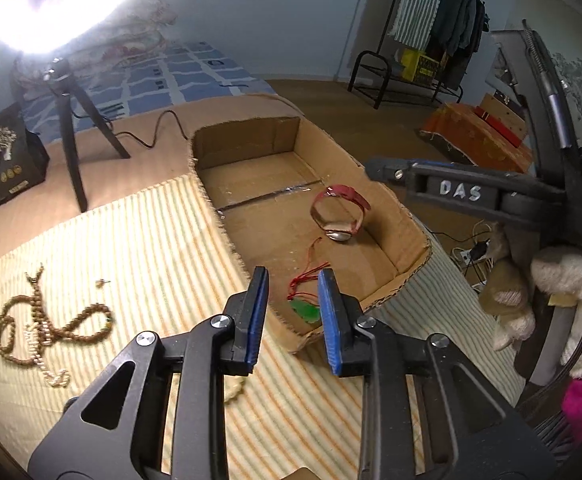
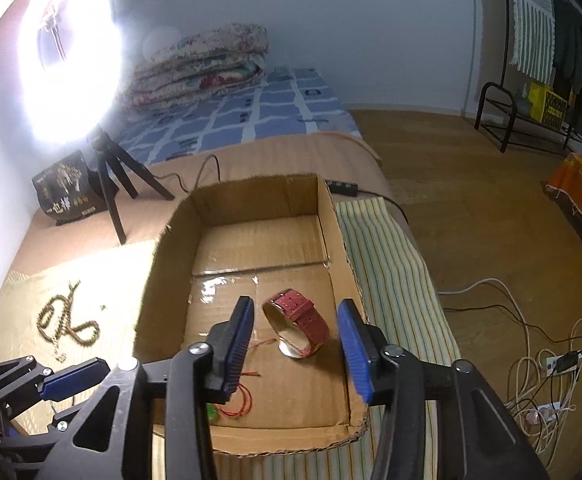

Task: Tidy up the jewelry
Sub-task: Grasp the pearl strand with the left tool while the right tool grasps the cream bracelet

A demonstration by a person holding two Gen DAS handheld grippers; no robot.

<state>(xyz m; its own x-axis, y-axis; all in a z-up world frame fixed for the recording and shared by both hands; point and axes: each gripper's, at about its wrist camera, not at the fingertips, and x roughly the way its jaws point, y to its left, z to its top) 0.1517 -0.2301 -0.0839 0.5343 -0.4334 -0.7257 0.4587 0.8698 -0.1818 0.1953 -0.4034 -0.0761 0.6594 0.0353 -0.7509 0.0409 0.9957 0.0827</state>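
While both my claws hang over the near end of the cardboard box [image 2: 333, 216], neither has hold of anything. My left gripper [image 1: 293, 312] stands part open, its blue pads apart over the box's near corner, and the green pendant [image 1: 305, 310] on its red cord [image 1: 311, 270] lies on the box floor in the gap between them, untouched by either pad. My right gripper [image 2: 297, 346] is open wider, its fingers spread to either side of the red-strapped watch [image 2: 299, 326], which rests on its edge on the box floor, clear of both pads. Left of the box, on the striped mat [image 1: 131, 240], a brown bead necklace [image 1: 51, 320] lies coiled with a pale bead strand [image 1: 47, 368] tangled across it, and a tiny earring [image 1: 103, 281] sits just beyond. Farther left stand a ring light [image 2: 71, 56] on its tripod and a dark printed bag [image 2: 67, 188].
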